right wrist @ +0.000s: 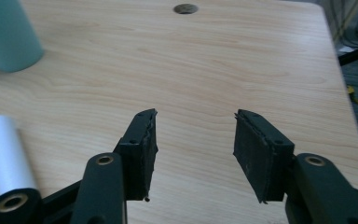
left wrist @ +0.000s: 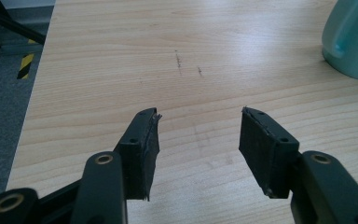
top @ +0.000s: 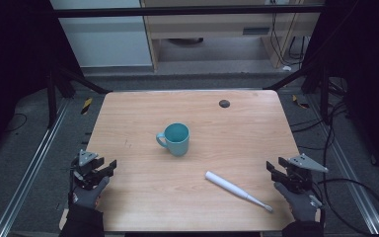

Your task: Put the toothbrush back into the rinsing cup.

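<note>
Both grippers, left gripper (top: 109, 166) and right gripper (top: 271, 169), are held wide open and empty at the wooden table's (top: 237, 143) edges. Between them, a teal mug (top: 174, 138) is seen upright and a white electric toothbrush (top: 237, 190) lies flat.

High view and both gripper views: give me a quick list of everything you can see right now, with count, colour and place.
mug: 1, teal, upright at table centre, handle toward the left
electric toothbrush: 1, white, lying near the front right, brush head toward the right gripper
round cap: 1, dark grey, far right part of the tabletop
table: 1, light wood
left gripper: 1, black, open, at the front left edge, holding nothing
right gripper: 1, black, open, at the front right edge, holding nothing
</note>
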`<state>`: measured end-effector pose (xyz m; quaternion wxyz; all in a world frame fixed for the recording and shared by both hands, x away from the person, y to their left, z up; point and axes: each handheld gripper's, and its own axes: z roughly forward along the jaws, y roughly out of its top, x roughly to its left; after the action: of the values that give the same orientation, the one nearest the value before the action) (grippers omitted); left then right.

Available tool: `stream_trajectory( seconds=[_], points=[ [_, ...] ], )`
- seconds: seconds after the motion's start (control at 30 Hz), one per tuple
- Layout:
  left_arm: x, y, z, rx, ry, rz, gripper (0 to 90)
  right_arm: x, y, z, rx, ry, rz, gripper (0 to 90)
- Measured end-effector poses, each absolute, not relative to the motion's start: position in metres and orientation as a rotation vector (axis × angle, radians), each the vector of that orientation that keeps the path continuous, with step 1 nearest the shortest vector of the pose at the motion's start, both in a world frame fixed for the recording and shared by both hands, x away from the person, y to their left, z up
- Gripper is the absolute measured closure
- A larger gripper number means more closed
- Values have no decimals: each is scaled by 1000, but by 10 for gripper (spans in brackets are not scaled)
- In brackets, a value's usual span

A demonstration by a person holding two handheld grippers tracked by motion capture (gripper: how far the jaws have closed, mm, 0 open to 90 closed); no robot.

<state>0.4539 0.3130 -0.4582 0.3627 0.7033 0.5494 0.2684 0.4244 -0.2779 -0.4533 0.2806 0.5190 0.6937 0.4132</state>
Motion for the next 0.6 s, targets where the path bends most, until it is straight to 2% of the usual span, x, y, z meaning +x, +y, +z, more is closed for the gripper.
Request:
stream_trajectory(
  seconds=[0.17,0.4,0.6],
  points=[
    [454,312,-458,1815,1421,691,487,423,-263,-453,1376,1930,1115,526],
    [454,313,-458,1815,1416,692,488,423,-250,-454,1328,1999,1137,513],
    [453,311,-456,1822,1392,698,485,419,-245,-452,1306,2046,1146,560]
  ],
)
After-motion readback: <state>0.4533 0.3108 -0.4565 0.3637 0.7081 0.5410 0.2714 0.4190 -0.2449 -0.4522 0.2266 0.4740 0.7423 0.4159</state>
